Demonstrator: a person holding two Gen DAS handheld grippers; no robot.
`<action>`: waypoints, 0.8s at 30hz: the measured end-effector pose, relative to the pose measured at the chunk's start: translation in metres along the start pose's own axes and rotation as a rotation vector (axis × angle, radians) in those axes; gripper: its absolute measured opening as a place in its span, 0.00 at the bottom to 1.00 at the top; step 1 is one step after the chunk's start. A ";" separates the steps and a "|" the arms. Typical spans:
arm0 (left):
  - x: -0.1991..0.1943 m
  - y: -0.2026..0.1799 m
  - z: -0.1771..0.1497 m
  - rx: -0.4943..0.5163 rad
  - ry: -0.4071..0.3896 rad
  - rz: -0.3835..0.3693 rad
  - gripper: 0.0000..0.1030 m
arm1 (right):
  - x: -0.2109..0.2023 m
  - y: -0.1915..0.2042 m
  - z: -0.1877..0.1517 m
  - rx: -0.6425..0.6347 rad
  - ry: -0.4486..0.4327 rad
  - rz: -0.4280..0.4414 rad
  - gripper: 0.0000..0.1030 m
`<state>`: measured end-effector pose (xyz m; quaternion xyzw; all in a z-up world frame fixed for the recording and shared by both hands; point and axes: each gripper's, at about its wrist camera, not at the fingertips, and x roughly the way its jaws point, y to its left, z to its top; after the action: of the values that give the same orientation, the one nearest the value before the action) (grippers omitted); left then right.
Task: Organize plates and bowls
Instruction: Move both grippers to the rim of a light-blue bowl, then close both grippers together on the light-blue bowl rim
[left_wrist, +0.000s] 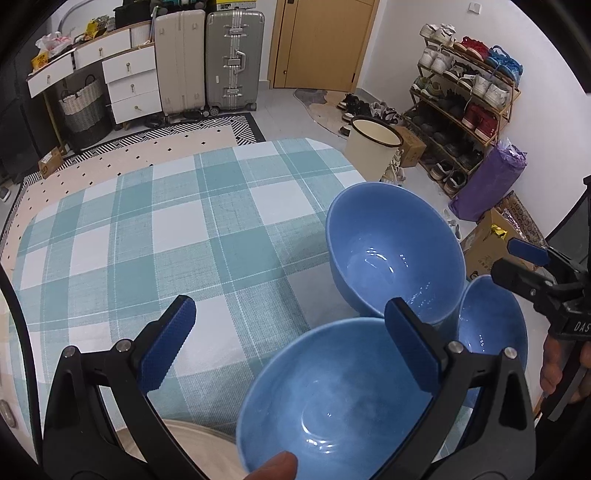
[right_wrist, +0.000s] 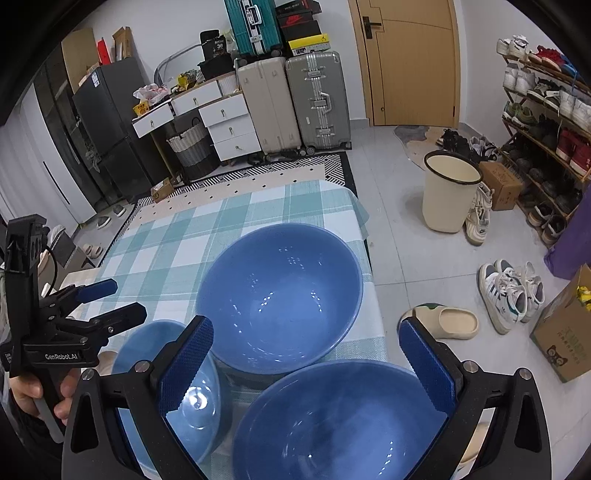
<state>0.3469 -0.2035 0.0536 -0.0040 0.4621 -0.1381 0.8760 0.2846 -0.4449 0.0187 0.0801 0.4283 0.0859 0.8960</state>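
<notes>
Three blue bowls (right_wrist: 280, 295) cluster at the table's (left_wrist: 147, 221) near right corner. Left hand-held gripper (left_wrist: 291, 343) hovers open above them, right hand-held gripper (right_wrist: 306, 365) open too, both empty.

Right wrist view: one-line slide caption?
Open right gripper above three glossy blue ceramic bowls on the teal-and-white checked tablecloth; open left gripper alongside.
</notes>
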 end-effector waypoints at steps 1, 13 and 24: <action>0.003 -0.002 0.001 0.002 0.004 0.000 0.99 | 0.003 -0.001 0.000 0.001 0.004 0.000 0.99; 0.040 -0.021 0.014 0.020 0.056 -0.019 0.99 | 0.032 -0.009 0.000 -0.020 0.055 0.015 0.85; 0.060 -0.037 0.018 0.048 0.088 -0.077 0.67 | 0.051 -0.016 -0.001 -0.031 0.084 0.026 0.57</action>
<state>0.3852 -0.2560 0.0205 0.0050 0.4964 -0.1829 0.8486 0.3171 -0.4492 -0.0236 0.0680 0.4632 0.1077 0.8771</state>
